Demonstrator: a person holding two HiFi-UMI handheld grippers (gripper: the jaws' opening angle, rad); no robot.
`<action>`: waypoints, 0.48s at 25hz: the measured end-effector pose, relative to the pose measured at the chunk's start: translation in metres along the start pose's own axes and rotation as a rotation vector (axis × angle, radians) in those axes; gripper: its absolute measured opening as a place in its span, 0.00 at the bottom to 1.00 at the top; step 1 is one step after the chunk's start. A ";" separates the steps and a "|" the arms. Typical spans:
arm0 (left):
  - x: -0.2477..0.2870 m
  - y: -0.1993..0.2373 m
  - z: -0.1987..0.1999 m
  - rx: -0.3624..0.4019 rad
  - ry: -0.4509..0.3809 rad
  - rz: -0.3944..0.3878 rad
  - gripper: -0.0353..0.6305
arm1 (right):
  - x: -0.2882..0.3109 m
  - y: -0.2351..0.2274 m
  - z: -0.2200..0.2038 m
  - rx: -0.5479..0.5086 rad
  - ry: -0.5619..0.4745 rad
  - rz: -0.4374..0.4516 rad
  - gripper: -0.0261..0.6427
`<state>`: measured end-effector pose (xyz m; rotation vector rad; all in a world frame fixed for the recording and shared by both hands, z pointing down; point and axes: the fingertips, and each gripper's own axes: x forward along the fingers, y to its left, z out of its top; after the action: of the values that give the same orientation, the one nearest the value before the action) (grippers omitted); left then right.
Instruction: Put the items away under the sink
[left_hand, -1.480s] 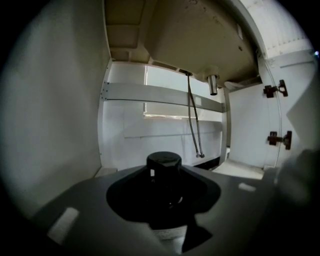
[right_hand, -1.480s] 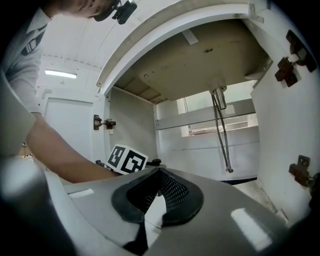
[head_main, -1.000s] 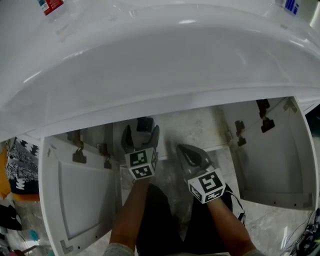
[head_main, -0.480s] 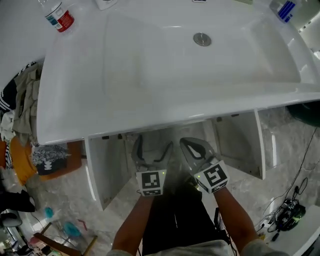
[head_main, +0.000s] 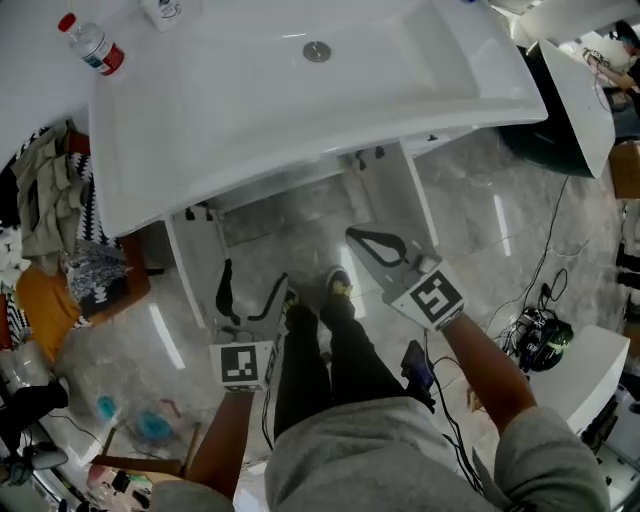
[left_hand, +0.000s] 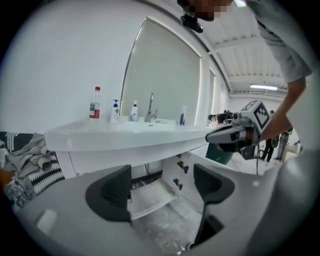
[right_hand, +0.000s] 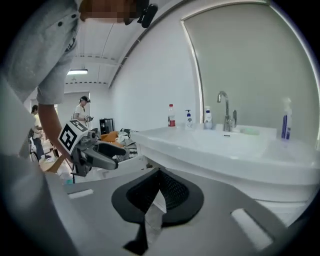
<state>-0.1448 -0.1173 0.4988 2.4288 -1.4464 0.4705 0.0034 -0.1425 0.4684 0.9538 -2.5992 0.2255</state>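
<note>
"Bottles first: where are they?"

"Up on the counter, higher than both my claws. In the left gripper view the water bottle (left_hand: 94, 103) stands above my left claw (left_hand: 162, 187) and off to its left. The pump bottles (left_hand: 115, 110) and the faucet (left_hand: 150, 107) are almost straight above it."

"And the cupboard?"

"Only that view looks inside. The open cabinet (left_hand: 150, 195) under the sink (left_hand: 125, 137) lies dead ahead of the left claw, framed by its jaws. The right gripper view misses it. There I get the basin top and a blue bottle (right_hand: 285, 120), up and far right of my right claw (right_hand: 159, 185)."

"Your claws?"

"Left one is spread, though its jaws have just been closing a little, with nothing between them. Right one is pressed together, pinching nothing. The head view alone shows both cabinet doors (head_main: 190, 280) swung wide, just ahead of the two claws."
</note>
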 end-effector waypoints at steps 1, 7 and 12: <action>-0.011 -0.005 0.012 0.002 -0.013 -0.016 0.63 | -0.016 0.000 0.014 -0.015 -0.001 -0.015 0.04; -0.058 -0.022 0.075 0.022 -0.058 -0.045 0.37 | -0.096 -0.009 0.088 0.002 -0.008 -0.167 0.04; -0.085 -0.020 0.123 0.007 -0.135 -0.012 0.07 | -0.140 -0.005 0.126 0.065 -0.055 -0.288 0.04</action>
<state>-0.1487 -0.0890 0.3509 2.5166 -1.4836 0.3144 0.0707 -0.0975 0.2981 1.3591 -2.4761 0.2101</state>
